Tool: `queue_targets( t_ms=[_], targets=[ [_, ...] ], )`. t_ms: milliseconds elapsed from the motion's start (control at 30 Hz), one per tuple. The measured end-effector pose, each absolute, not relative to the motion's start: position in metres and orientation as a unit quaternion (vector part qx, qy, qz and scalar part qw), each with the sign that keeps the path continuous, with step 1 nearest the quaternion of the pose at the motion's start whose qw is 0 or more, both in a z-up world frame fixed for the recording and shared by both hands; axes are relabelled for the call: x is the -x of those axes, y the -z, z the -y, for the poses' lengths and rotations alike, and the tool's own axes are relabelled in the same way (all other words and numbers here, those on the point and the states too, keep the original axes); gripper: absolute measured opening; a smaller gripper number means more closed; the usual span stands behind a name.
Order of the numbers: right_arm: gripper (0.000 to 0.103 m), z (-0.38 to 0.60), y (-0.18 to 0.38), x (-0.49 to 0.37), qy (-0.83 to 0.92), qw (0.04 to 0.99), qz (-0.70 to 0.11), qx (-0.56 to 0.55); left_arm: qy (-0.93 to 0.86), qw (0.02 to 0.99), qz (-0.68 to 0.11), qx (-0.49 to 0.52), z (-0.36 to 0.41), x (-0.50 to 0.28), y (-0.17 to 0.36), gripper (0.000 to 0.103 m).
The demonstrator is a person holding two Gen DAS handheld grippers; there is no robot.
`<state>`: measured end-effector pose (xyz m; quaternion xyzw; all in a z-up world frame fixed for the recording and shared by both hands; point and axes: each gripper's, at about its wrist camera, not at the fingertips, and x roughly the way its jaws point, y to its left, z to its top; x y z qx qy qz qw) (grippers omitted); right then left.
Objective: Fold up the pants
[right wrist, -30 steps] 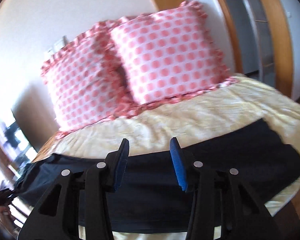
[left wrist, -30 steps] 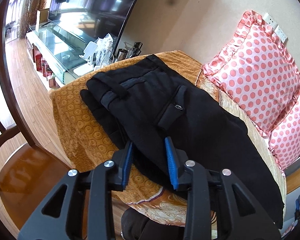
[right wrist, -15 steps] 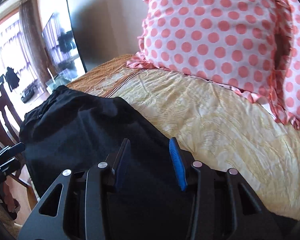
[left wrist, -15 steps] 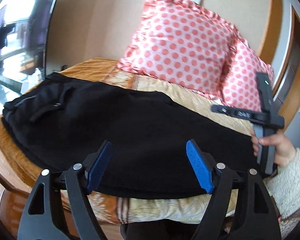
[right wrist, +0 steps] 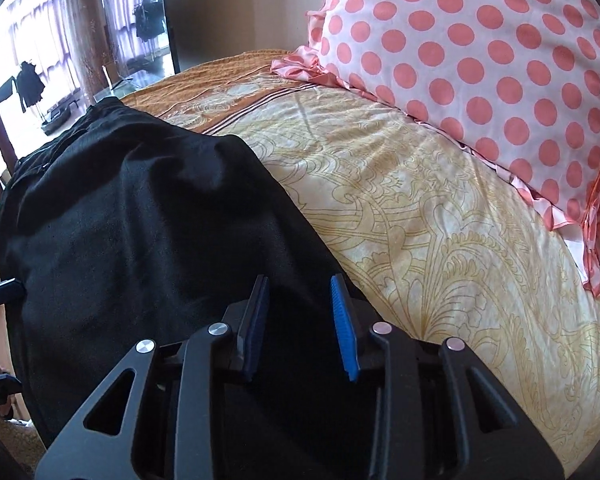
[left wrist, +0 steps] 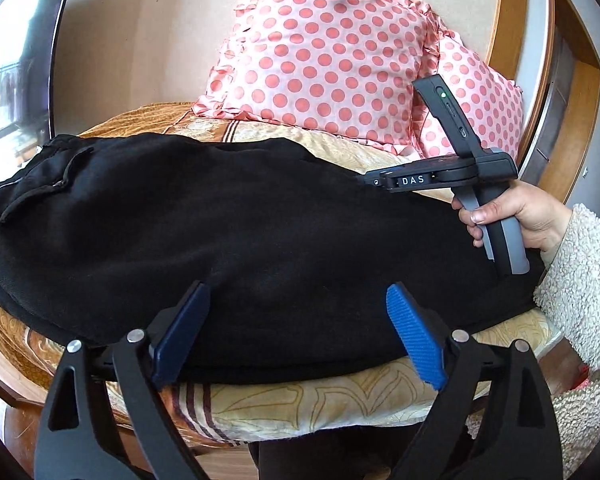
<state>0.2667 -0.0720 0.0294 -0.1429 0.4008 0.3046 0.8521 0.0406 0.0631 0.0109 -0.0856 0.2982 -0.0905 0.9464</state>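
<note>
Closing over pants (right wrist: 148, 216), right gripper (right wrist: 300, 320) apparently held nothing; left gripper (left wrist: 296, 336) opening, empty; single-layer pinch risked.

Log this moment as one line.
pants: flat on bed | left claw: opening, empty, at near edge | right claw: closing, pants between pads, ungripped

Black soft-knit pants (left wrist: 260, 240) lie stretched lengthwise along the near edge of a yellow-and-orange patterned bedspread (right wrist: 440, 220), already doubled leg over leg. The waistband end with its pocket flap sits at the far left in the left wrist view, and the leg ends reach right. The fabric lies mostly flat, with gentle rumples.
</note>
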Motion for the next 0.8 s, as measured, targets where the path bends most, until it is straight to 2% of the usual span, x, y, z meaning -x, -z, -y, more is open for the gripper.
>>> queue_targets(
  t_ms=[33,67,133,367,400,467,567,667,800],
  targets=[
    [0.014,0.071,-0.029,-0.266,-0.312,0.849,-0.402,0.141,0.093,0.946,-0.297,0.088,-0.064,-0.040,-0.011,0.091],
    [0.004,0.071,-0.029,-0.265,-0.317,0.847,-0.405,0.137,0.095,0.946,-0.296,0.090,-0.064,-0.041,-0.011,0.091],
    [0.001,0.067,-0.030,-0.264,-0.306,0.851,-0.399,0.150,0.097,0.946,-0.294,0.092,-0.065,-0.041,-0.010,0.092],
    [0.002,0.064,-0.028,-0.279,-0.270,0.867,-0.388,0.158,0.093,0.948,-0.292,0.082,-0.062,-0.038,-0.009,0.093],
    [0.006,0.066,-0.029,-0.279,-0.263,0.867,-0.391,0.160,0.093,0.949,-0.292,0.079,-0.061,-0.038,-0.009,0.093],
    [0.010,0.081,-0.036,-0.282,-0.239,0.877,-0.393,0.140,0.092,0.948,-0.294,0.075,-0.060,-0.039,-0.009,0.093],
    [0.010,0.130,-0.058,-0.279,-0.195,0.907,-0.365,0.072,0.095,0.948,-0.296,0.069,-0.059,-0.040,-0.010,0.093],
    [0.010,0.185,-0.073,-0.254,-0.193,0.915,-0.354,-0.006,0.107,0.945,-0.295,0.090,-0.064,-0.038,-0.014,0.093],
    [0.010,0.212,-0.064,-0.192,-0.229,0.905,-0.359,0.004,0.120,0.945,-0.282,0.116,-0.066,-0.037,-0.024,0.093]
  ],
)
